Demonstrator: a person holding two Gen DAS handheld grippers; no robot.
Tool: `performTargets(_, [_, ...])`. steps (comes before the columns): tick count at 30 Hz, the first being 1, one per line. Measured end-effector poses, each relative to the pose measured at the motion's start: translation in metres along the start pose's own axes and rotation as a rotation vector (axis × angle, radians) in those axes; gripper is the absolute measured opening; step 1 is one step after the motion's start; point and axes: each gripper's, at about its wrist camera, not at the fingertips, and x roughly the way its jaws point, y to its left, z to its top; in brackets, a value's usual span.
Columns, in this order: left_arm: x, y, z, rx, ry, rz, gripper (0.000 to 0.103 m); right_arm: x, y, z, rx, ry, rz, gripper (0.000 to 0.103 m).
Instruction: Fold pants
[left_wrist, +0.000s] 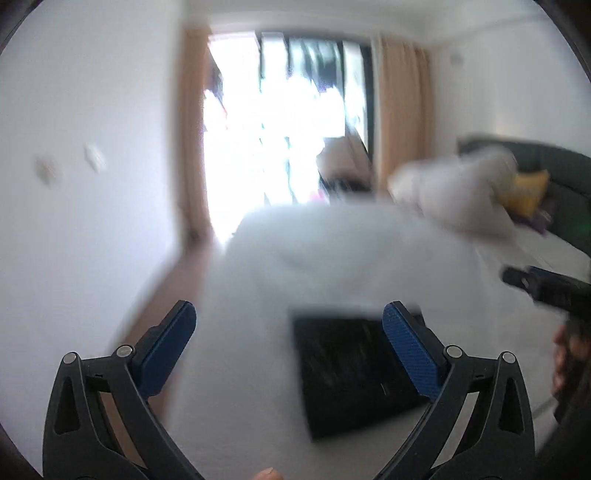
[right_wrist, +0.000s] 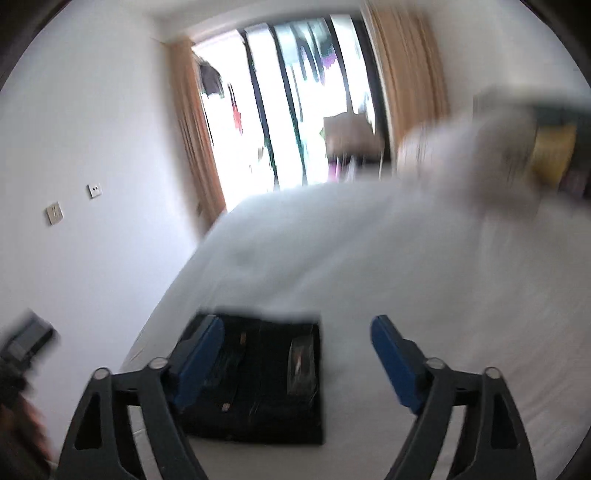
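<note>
You are in a bedroom at home: a big white bed (right_wrist: 369, 258), tan curtains (right_wrist: 402, 74) by a bright window (right_wrist: 288, 110).

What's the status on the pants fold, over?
Left gripper open, empty. Right gripper open, empty. Pants folded square, flat on bed. Nothing in the way.

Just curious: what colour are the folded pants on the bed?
Black. The pants show best in the right wrist view, on the white bed.
</note>
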Motion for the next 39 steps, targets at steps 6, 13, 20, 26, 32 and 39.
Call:
performTargets(6, [-0.121,0.003,0.055,-0.034,-0.319,0.122,0.103,-0.125,0.046,0.03,-0.163,-0.408,-0.045,0.103])
performTargets(13, [-0.166,-0.001,0.08,0.047,-0.253,-0.009,0.103,-0.178,0.056,0.052,-0.148,-0.486,-0.044,0.103])
performTargets(20, [-0.171,-0.015,0.071,0.065,-0.168,0.029,0.103,-0.186,0.058,0.043,-0.097,-0.41,-0.018,0.103])
performTargets(26, [-0.116,-0.023,0.046,0.029,0.129,0.078,0.103,-0.158,0.063,0.029,-0.075,-0.246,0.008,0.103])
performTargets(32, [-0.065,-0.034,-0.006,0.008,0.385,0.035,0.103,-0.126,0.069,0.008,-0.072,-0.081,-0.067,0.103])
performTargets(39, [-0.019,-0.037,-0.047,-0.022,0.529,0.024,0.103,-0.094,0.064,-0.015,-0.043,0.11,-0.144,0.103])
